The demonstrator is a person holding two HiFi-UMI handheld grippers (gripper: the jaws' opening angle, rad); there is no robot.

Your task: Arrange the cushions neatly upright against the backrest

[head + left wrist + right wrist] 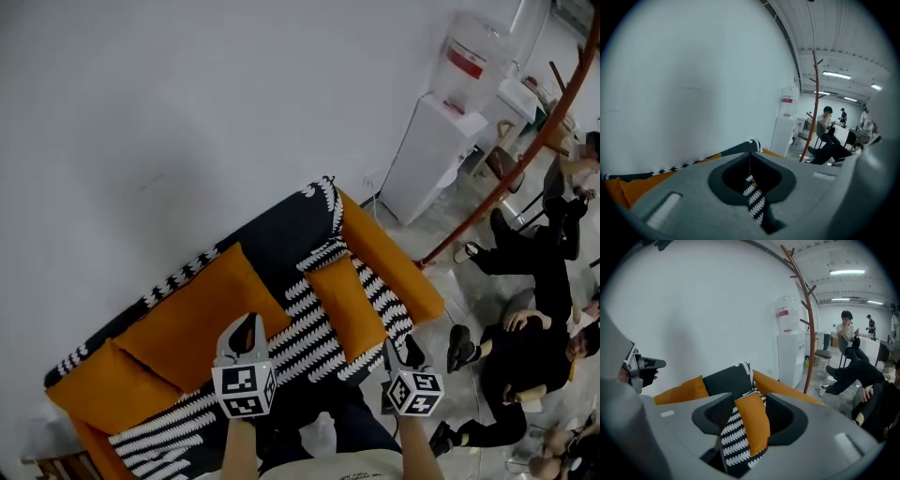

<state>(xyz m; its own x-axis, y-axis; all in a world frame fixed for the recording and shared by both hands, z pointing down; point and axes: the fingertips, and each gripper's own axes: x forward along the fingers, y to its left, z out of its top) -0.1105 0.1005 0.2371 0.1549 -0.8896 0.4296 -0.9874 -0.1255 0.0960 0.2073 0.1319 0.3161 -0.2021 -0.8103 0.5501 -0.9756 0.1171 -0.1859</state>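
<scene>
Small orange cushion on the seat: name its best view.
Head view: the whole small orange cushion shows, flat on the seat. Right gripper view hides its edges behind the jaws; left gripper view misses it.

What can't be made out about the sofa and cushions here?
- Front of the sofa: head view, hidden behind the left gripper, right gripper and the person.
- Its left end: head view, cut off by the bottom edge.
- The cushions: left gripper view, mostly blocked by that gripper's own body.

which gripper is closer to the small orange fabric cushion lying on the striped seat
Right. The right gripper is at the small orange cushion's near corner; the left gripper hangs off to its left, over the striped seat.
</scene>
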